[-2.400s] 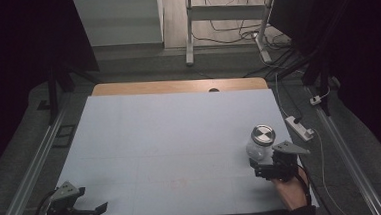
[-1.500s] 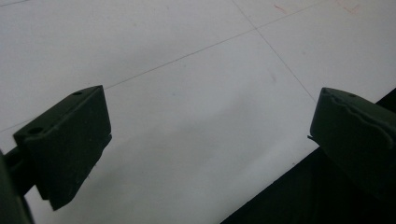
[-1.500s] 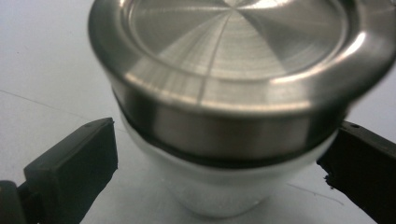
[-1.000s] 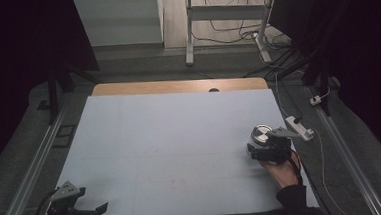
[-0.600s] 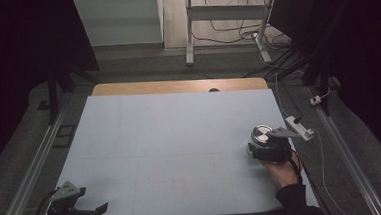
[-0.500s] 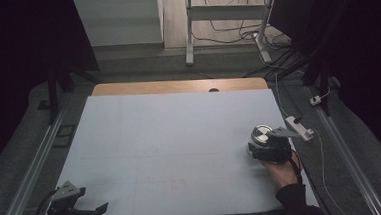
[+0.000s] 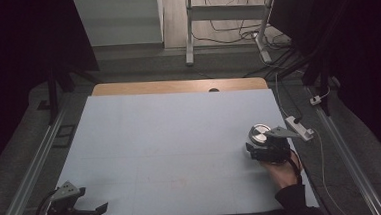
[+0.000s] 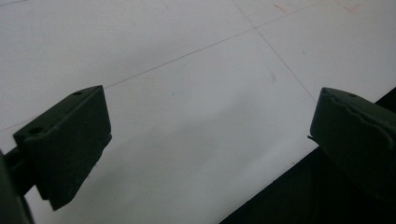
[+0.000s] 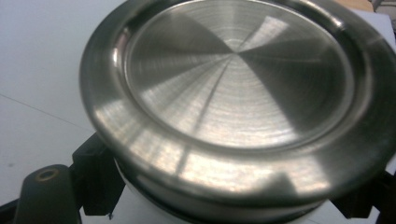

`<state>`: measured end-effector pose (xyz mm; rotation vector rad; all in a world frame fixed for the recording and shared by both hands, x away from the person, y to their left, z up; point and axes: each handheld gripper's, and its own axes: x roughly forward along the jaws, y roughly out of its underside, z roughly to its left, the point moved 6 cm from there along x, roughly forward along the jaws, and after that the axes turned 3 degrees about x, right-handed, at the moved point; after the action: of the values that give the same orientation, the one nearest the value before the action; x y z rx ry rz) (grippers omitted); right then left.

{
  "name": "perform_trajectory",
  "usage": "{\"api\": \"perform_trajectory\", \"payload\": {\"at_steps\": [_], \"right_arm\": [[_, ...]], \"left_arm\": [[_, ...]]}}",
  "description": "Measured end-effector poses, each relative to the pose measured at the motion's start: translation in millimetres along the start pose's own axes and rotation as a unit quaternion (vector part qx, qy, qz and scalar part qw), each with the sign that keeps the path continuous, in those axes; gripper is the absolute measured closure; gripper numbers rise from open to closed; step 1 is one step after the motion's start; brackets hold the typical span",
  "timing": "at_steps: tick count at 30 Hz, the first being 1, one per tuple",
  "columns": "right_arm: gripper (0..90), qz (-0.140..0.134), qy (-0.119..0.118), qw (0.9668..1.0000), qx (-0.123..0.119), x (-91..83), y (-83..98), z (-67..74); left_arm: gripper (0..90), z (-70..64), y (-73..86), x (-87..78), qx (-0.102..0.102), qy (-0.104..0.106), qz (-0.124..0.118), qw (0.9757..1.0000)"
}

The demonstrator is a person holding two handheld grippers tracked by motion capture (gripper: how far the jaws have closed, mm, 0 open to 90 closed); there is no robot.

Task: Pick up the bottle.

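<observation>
Grip secured: the right gripper (image 7: pixel 255 151) had clamped the steel-lidded white container (image 7: pixel 258 133) near the table's (image 7: pixel 170 139) right edge, lift still pending, while the left gripper (image 7: pixel 87 212) waited open.

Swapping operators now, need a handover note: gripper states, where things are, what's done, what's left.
Right hand-held gripper: jaws have just closed on the jar, below its steel lid, near the mat's right edge.
Left hand-held gripper: open, empty, at the mat's near-left corner.
Done: jar gripped; it looks to be standing on the mat, not lifted.
Left: probably lift or move the jar; the left gripper is free to help, perhaps with the lid.
</observation>
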<state>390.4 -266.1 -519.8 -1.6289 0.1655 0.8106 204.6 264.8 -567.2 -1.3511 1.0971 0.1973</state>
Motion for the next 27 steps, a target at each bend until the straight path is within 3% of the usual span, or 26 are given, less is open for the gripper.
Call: {"api": "perform_trajectory", "payload": {"at_steps": [14, 27], "right_arm": [[15.1, -0.016, -0.062, 0.9974, -0.033, -6.5, -17.1, 50.3], [15.1, -0.015, -0.12, 0.9912, -0.054, -1.2, -26.1, 96.0]], "left_arm": [[0.0, 0.4, 0.1, -0.1, -0.002, 0.003, -0.001, 1.0], [0.0, -0.3, 0.0, 0.5, 0.001, 0.005, 0.001, 1.0]]}}
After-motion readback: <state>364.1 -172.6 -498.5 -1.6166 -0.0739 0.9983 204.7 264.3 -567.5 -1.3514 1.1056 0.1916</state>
